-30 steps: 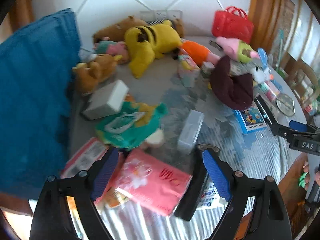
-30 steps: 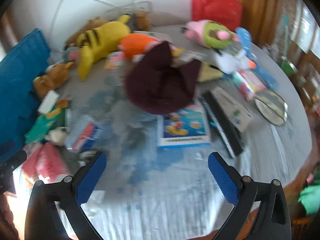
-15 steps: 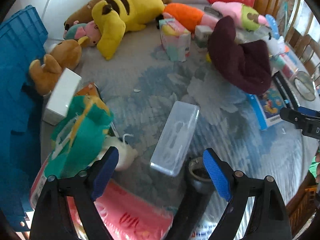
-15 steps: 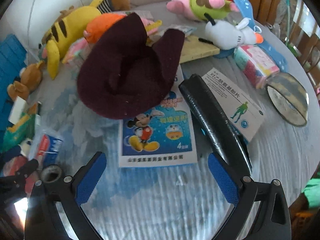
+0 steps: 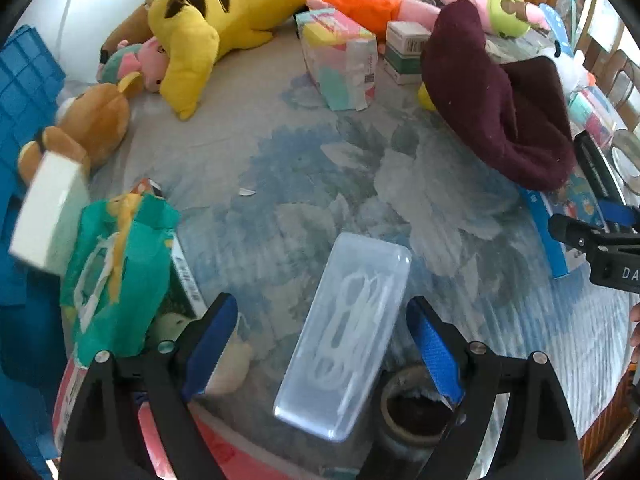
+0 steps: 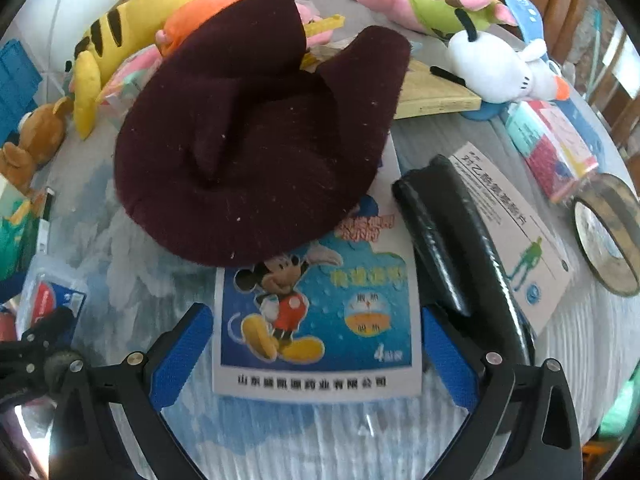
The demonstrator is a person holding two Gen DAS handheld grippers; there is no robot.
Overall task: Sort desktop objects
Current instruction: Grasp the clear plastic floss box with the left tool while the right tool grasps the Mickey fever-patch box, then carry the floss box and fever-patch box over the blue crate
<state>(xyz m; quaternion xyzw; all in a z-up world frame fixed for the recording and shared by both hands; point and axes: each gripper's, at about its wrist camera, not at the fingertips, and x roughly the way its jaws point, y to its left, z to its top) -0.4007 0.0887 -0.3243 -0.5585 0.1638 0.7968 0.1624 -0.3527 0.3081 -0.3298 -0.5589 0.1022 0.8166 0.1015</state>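
Both hand-held grippers hanging released over the cluttered worktop (image 5: 304,152).
I'm holding the left hand-held gripper (image 5: 320,344) spread around the clear plastic case (image 5: 344,344) lying flat; the right hand-held gripper (image 6: 316,348) is straddling the cartoon box (image 6: 316,312), partly under the maroon hat (image 6: 256,140).

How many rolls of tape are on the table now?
2. One tape roll lies close by the left gripper; a second tape roll sits far right, past the white medicine box. Clutter may hide more.
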